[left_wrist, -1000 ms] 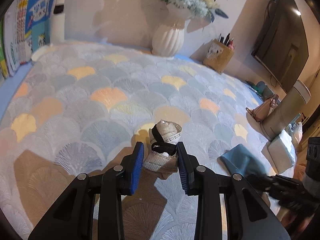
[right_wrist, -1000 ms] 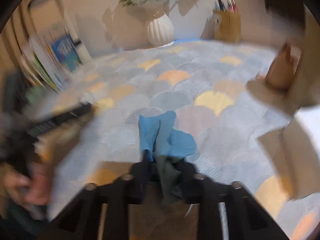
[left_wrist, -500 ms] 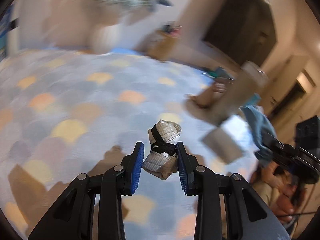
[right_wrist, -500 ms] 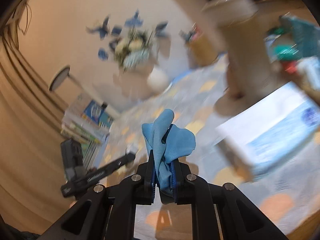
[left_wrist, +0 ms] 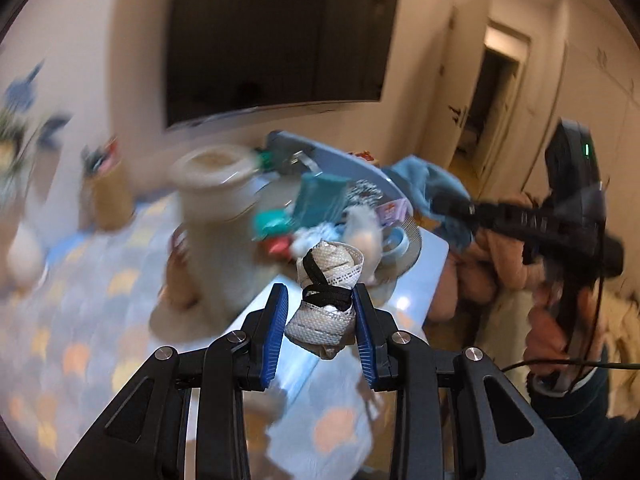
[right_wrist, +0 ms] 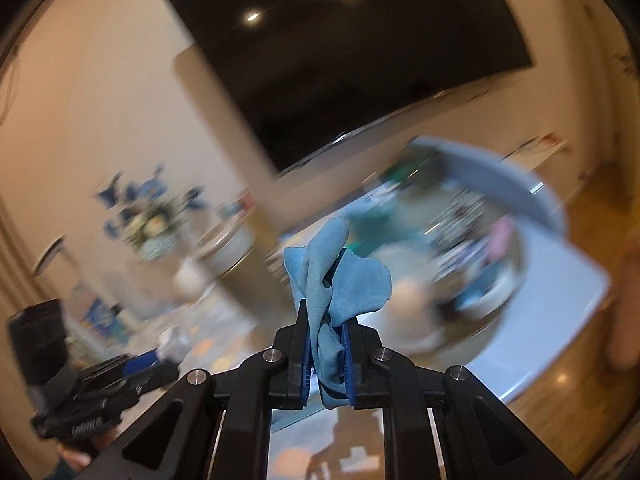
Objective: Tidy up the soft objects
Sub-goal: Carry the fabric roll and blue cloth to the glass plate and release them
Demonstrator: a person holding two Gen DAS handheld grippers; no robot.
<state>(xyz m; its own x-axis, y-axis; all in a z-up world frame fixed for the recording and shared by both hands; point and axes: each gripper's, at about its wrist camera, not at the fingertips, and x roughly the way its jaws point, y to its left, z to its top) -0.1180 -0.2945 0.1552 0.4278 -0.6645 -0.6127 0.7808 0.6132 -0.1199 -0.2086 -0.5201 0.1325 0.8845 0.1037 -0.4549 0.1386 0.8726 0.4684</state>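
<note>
My left gripper [left_wrist: 320,312] is shut on a rolled white strap bundle with a black band [left_wrist: 326,292] and holds it in the air. My right gripper [right_wrist: 325,340] is shut on a crumpled blue cloth [right_wrist: 340,276], also in the air. In the left wrist view the right gripper [left_wrist: 440,202] with the blue cloth [left_wrist: 428,178] hangs at the right, over an open round bin [left_wrist: 404,236] full of mixed items. The bin [right_wrist: 516,280] also shows blurred in the right wrist view. The left gripper [right_wrist: 164,354] shows at lower left in the right wrist view.
A tall beige cylinder [left_wrist: 216,216] stands left of the bin on the patterned tablecloth [left_wrist: 80,320]. The bin's grey lid [left_wrist: 340,160] stands open behind it. A dark TV [left_wrist: 276,40] hangs on the wall. A pencil holder [left_wrist: 106,196] and a flower vase [right_wrist: 156,232] stand further left.
Both grippers lifted off the table and swung right towards the bin, each still holding its item. The views now face the TV wall and the bin.
</note>
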